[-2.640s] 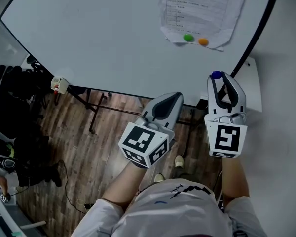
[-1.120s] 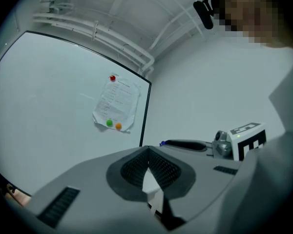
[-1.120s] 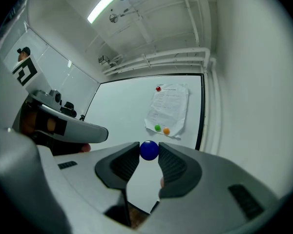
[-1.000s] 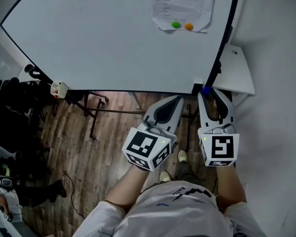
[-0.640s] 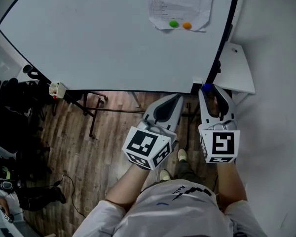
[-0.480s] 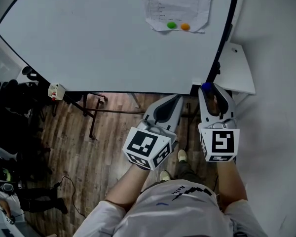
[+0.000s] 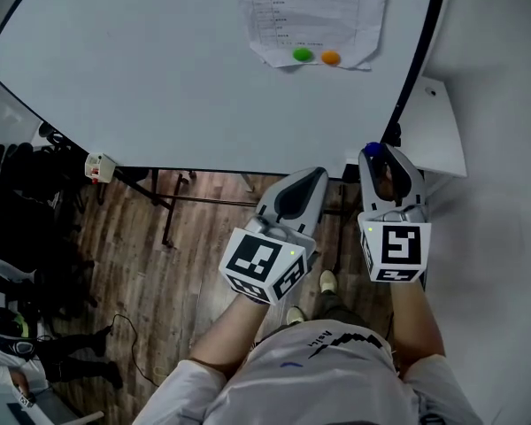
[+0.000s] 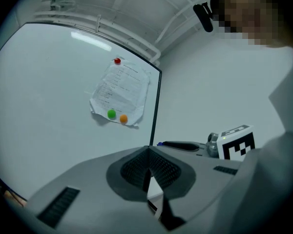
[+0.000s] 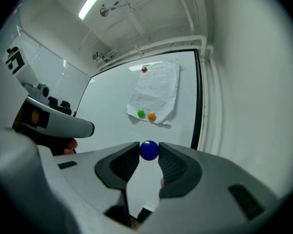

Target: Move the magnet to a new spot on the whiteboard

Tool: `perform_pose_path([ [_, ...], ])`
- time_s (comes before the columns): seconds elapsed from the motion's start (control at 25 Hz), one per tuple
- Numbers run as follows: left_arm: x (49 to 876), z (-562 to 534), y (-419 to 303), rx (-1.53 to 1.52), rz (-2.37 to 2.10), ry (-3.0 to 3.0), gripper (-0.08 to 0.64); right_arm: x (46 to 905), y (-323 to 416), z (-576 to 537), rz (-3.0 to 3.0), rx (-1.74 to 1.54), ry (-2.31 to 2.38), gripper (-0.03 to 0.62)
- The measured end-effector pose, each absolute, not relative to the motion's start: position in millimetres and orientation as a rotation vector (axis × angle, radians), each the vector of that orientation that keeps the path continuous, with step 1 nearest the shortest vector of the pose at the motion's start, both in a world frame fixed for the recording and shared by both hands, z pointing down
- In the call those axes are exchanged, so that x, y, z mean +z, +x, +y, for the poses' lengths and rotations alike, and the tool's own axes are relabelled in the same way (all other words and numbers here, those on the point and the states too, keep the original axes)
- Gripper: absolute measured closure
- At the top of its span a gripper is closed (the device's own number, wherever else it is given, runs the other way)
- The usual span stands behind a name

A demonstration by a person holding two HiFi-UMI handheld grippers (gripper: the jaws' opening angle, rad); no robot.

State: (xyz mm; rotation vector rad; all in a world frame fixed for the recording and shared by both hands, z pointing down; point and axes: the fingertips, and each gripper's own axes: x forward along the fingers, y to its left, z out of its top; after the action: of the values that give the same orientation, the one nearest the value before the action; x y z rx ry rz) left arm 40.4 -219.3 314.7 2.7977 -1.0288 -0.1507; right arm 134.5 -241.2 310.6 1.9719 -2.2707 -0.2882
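My right gripper (image 9: 149, 151) is shut on a round blue magnet (image 9: 149, 150), pinched between its tips and held off the whiteboard (image 7: 159, 69). In the head view that blue magnet (image 7: 372, 150) sits at the tip of the right gripper (image 7: 373, 153), near the board's lower right corner. My left gripper (image 7: 313, 173) is shut with nothing in it and hangs below the board's bottom edge. A paper sheet (image 7: 308, 11) is pinned to the board by a green magnet (image 7: 302, 55) and an orange magnet (image 7: 331, 57); a red magnet (image 9: 144, 69) holds its top.
The board's black frame (image 7: 416, 60) runs along its right side next to a white wall. A wooden floor (image 7: 150, 282) lies below, with black stand legs (image 7: 164, 211) and dark equipment (image 7: 22, 228) at the left. A small white and red object (image 7: 97, 166) sits at the board's lower left edge.
The right gripper has kept the blue magnet and come down from over the board to its lower right corner. The head view has shifted slightly; the left gripper has stayed in place.
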Motion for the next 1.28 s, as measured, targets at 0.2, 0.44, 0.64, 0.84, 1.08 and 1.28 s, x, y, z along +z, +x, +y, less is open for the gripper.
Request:
perform_pose_path([
  [0.2,322.9,-243.2,53.8,-0.137,-1.039,2.784,0.551,323.2,148.3,-268.8,-2.272,-0.255,1.958,0.465],
  [0.44,330.9,-266.9,65.4,-0.119,-1.064,2.764,0.551,340.5,160.1,-300.5,-2.27,-0.226,1.942,0.463],
  [0.64,337.8,-282.5,68.9,-0.105,-1.096,2.747,0.551,356.2,165.4,-323.9,-2.278,-0.192,1.928,0.463],
  [0.84,345.2,-294.3,70.5,-0.082,-1.117,2.731,0.551,367.3,171.9,-342.5,-2.27,-0.171,1.934,0.463],
  [1.08,353.4,-307.8,70.2,-0.062,-1.131,2.711,0.551,374.6,177.0,-358.3,-2.24,-0.197,1.965,0.463],
  [1.28,358.0,-316.6,71.7,-0.051,-1.123,2.703,0.551,377.4,180.1,-366.3,-2.201,-0.238,1.998,0.463],
])
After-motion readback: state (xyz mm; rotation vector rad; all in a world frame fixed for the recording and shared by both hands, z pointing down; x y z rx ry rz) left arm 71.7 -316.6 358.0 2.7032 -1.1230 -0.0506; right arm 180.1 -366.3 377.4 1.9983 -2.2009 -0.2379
